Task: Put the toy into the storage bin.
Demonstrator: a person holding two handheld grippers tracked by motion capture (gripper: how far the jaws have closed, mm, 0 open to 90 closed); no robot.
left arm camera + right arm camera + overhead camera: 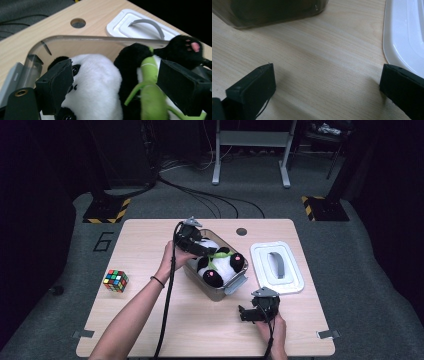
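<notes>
The left gripper (112, 87), fingers apart, straddles the black-and-white plush panda (100, 82) inside the clear plastic box (75, 41). The step appears to be grasping or placing; closing would secure it. The right gripper (327, 92) rests, fingers apart, over bare surface (324, 50).

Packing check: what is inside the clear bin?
A plush panda with a green piece lies in the clear bin, the left tool open around it. Whatever is beneath it is covered.

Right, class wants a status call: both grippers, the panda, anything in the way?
Left gripper open, jaws astride panda in clear bin. Right gripper open over bare table. Lid lies off, beside bin.
</notes>
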